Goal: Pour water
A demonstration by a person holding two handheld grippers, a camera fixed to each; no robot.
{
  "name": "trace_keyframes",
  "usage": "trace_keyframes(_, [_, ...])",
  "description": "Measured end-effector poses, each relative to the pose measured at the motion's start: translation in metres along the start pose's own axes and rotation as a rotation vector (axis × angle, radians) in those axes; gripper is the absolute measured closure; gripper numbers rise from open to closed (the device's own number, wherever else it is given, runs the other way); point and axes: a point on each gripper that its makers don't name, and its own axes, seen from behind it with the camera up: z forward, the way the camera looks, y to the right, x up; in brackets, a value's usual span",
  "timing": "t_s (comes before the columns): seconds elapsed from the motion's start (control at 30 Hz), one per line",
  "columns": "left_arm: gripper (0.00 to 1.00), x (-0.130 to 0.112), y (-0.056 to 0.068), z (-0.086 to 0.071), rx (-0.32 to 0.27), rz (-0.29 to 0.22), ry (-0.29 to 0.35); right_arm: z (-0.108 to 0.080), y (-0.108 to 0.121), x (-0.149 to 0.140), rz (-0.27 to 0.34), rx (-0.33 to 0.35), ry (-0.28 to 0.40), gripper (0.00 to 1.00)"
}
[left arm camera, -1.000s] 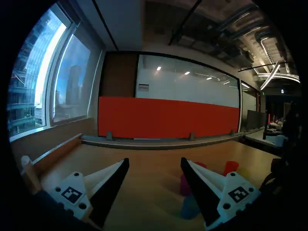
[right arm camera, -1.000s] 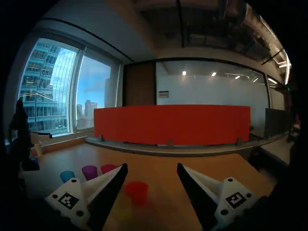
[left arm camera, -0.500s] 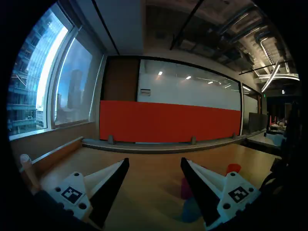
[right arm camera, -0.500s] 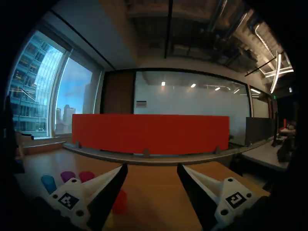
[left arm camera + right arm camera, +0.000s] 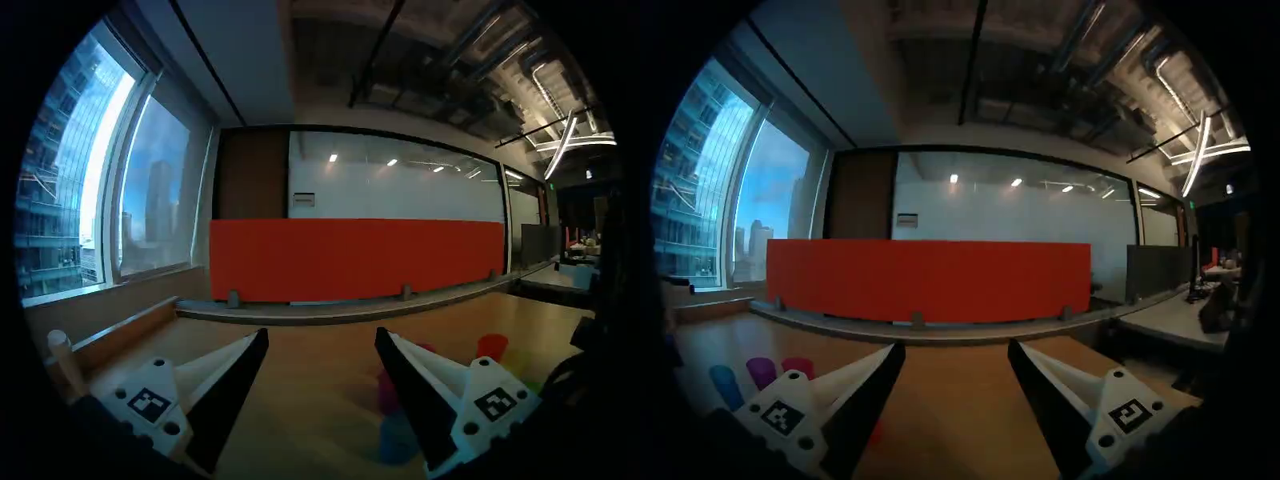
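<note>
Left gripper (image 5: 320, 336) hangs over the wooden table (image 5: 320, 400) with its two fingers spread wide and nothing between them. Right gripper (image 5: 954, 349) is spread the same way, also with nothing in its grasp.

In the left gripper view four cups stand on the table near the right-hand finger. A blue cup (image 5: 395, 437) is nearest, partly hidden by that finger. A purple cup (image 5: 387, 394) sits just behind it. A pink cup (image 5: 426, 349) shows only as a sliver over the finger's top edge. A red cup (image 5: 492, 346) stands apart, farther right. A yellowish patch beside the red one is too dim to tell.

In the right gripper view the same four colours appear low on the left. The blue cup (image 5: 724, 386), purple cup (image 5: 762, 372) and pink cup (image 5: 798, 366) stand upright in a close row beyond the left-hand finger. The red cup (image 5: 877, 432) peeks out from beneath that finger. All are small, plain and tapered; what they contain cannot be seen.

Beyond the table runs one long orange-red partition (image 5: 356, 260), with a tall window (image 5: 152, 192) to the left.
</note>
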Motion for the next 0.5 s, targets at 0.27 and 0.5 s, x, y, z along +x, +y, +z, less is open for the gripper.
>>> trace_keyframes(0.27, [0.01, -0.01, -0.013, 0.001, 0.059, 0.034, 0.003, -0.004, 0.009, -0.003, 0.041, -0.009, -0.017, 0.01])
trace_keyframes(0.5, [0.0, -0.029, -0.017, 0.004, 0.083, 0.039, 0.004, -0.007, 0.012, -0.008, 0.035, -0.014, -0.037, 0.01])
